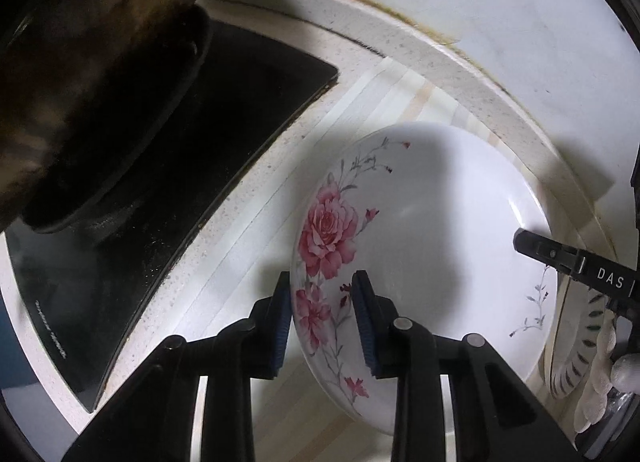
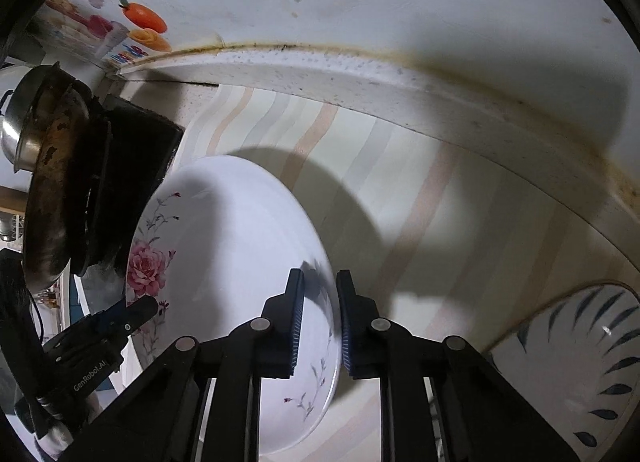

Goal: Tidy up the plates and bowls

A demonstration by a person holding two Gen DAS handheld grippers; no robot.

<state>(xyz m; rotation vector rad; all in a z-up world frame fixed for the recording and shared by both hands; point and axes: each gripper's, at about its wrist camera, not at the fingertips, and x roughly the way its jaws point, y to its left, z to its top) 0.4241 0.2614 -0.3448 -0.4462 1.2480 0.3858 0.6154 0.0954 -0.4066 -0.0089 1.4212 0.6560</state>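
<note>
Left wrist view has both tongs, left (image 1: 322, 318) and right (image 2: 320, 322), straddling opposite rims of the rose plate (image 1: 420, 246) on the striped tabletop (image 1: 400, 97), not visibly clamped, so uneven lifting could let it slip.

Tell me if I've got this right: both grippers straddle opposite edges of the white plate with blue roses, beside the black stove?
Nearly. The roses on the plate are pink, not blue, as the left wrist view shows. The rest stands: the left gripper and right gripper each straddle its rim, beside the black stove.
</note>
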